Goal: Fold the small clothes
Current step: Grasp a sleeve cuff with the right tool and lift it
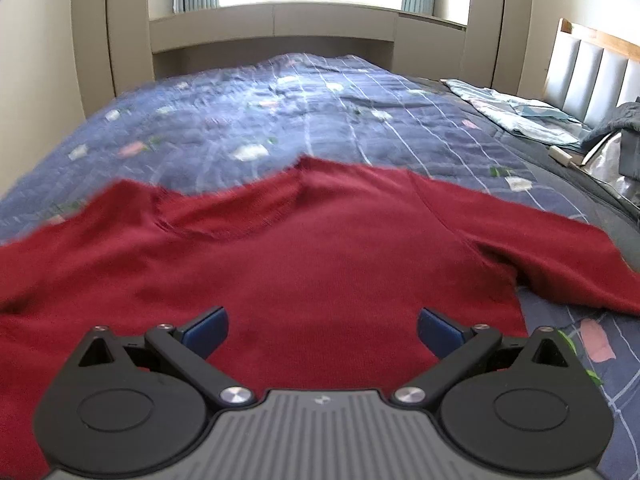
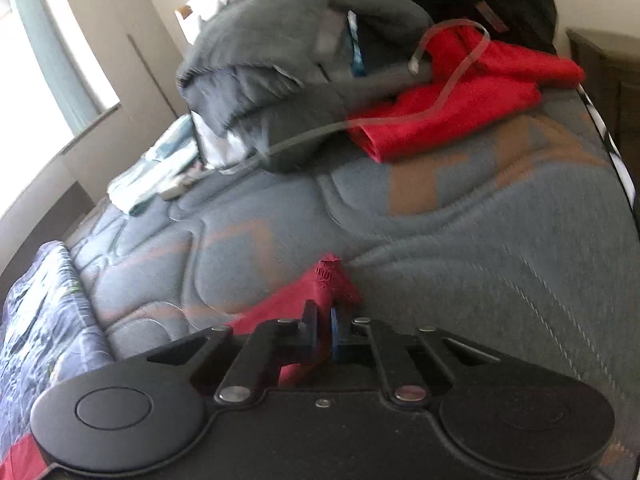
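— Bedroom's bright, window behind the bed, blue patchwork quilt across most of it. See the red sweater?

— Spread flat on the quilt, one sleeve reaching onto the bare grey mattress. Beyond that, a heap of grey clothes and a folded red garment.

— And the claws?

— Left claw hangs wide open above the sweater's body, holding nothing. Right claw is pinched tight on the sleeve cuff.

— Risk?

— That's a thin bite. I'd guess a quick pull slips the knit free, or drags the whole sweater crooked, since nothing's pinning the body.
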{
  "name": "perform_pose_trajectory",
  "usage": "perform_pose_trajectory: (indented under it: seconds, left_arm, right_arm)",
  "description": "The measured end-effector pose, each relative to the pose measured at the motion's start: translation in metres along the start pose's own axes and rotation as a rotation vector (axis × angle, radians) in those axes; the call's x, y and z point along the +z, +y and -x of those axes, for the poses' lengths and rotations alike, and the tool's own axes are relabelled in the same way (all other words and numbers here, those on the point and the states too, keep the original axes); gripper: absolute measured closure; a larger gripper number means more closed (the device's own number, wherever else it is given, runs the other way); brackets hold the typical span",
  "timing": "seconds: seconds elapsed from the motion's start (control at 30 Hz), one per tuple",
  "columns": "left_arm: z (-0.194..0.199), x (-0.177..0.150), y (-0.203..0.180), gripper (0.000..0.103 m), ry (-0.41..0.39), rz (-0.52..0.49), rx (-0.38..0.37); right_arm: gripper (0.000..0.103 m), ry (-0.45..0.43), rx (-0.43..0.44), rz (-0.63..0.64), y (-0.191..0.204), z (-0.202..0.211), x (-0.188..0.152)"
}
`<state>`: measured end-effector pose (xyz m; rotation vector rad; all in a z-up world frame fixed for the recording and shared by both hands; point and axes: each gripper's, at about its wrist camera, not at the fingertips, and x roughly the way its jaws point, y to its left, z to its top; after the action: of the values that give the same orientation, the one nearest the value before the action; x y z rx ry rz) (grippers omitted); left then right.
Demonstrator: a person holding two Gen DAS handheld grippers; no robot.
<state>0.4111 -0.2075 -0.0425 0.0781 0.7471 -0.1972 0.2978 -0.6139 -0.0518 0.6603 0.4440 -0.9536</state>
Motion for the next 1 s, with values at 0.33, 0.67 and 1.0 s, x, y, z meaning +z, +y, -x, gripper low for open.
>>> perform_pose_trajectory:
  seconds: [0.33, 0.67, 1.0]
  left_arm:
    - [0.058, 0.046, 0.078, 0.0, -0.056, 0.046, 0.061]
    - [0.103, 0.039, 0.19, 0.0, -0.113, 0.183, 0.189]
    - [0.116, 0.003, 0.295, 0.0, -0.083, 0.319, 0.329]
  right_arm:
    - [0.097, -0.129, 0.308, 0.289, 0.137, 0.069, 0.025]
    - [0.097, -0.152, 0.735, 0.681, 0.338, 0.161, -0.065]
    - [0.098, -0.054, 0.995, 1.1, 0.428, 0.232, -0.265]
